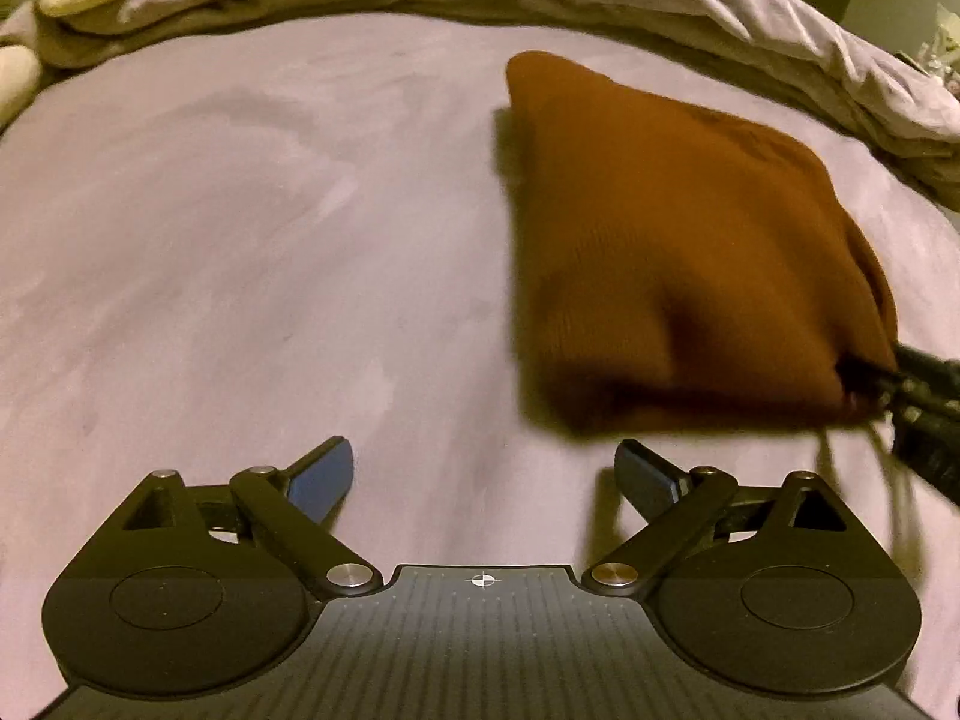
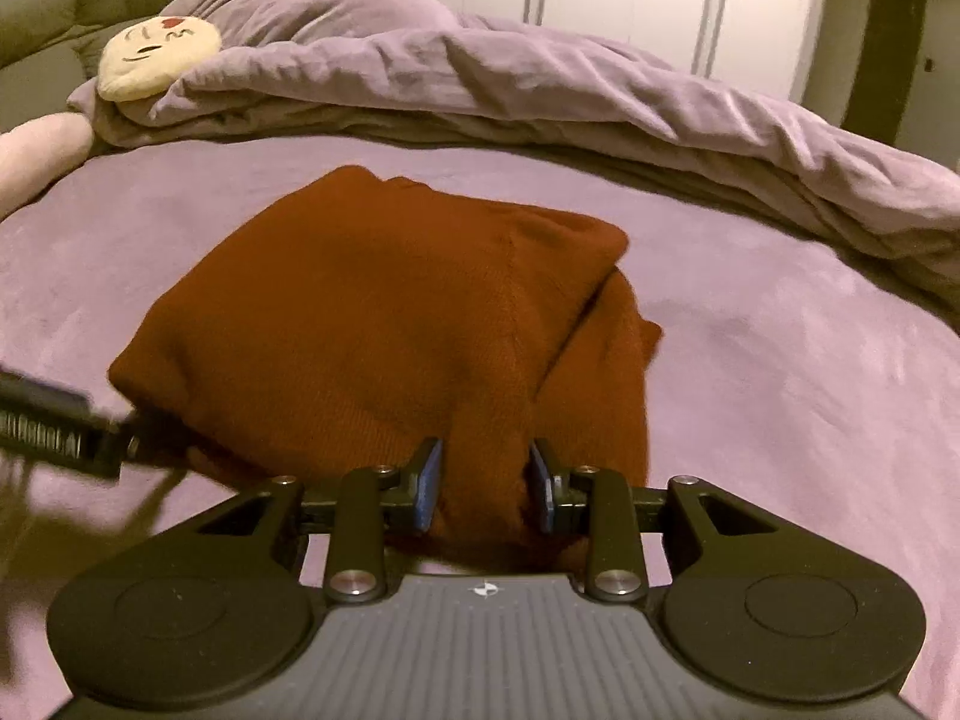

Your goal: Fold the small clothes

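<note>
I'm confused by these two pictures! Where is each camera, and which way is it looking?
Left wrist: on the left gripper, looking down at the purple sheet; its open fingers show.
Right wrist: on the right gripper, facing the brown garment; its fingers pinch the cloth.
Both show the garment, sheet and rumpled blanket.
</note>
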The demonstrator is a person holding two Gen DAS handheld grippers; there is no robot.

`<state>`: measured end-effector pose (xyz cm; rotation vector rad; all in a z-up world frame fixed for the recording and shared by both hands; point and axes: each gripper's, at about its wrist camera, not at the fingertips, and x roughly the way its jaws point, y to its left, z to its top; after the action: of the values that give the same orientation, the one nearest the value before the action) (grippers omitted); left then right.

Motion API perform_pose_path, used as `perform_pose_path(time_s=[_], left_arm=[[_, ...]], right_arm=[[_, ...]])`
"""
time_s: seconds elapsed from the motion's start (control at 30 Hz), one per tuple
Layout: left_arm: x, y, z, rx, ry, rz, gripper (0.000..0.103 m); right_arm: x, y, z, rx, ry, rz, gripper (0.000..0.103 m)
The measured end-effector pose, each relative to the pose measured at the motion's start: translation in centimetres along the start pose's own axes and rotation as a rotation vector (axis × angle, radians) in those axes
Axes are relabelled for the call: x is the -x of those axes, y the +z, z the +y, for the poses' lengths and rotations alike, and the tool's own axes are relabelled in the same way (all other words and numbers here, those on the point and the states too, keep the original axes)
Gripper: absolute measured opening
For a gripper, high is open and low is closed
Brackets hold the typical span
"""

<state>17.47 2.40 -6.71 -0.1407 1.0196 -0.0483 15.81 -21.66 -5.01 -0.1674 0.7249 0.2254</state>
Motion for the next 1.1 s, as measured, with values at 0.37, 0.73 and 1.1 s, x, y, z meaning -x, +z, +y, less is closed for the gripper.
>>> perform_pose_path(time_s=[0.37,0.73,1.1], left_arm=[[5.2,-3.3,-1.5,-0.082,0.045,-0.043,0.102],[7.9,-3.1,-4.6,-0.185,0.082,-0.082,0.103],[9.0,-1.7,-4.7,-0.176,0.109,-0.084,0.103]], right_arm=[[7.1,-5.8,0.2,-0.188,0.032,0.120,0.081],[9.9,-5.2,0.9,-0.195,0.014,0.219,0.099],[10.0,-2.1,0.5,-0.220,-0.051,0.237,0.099]])
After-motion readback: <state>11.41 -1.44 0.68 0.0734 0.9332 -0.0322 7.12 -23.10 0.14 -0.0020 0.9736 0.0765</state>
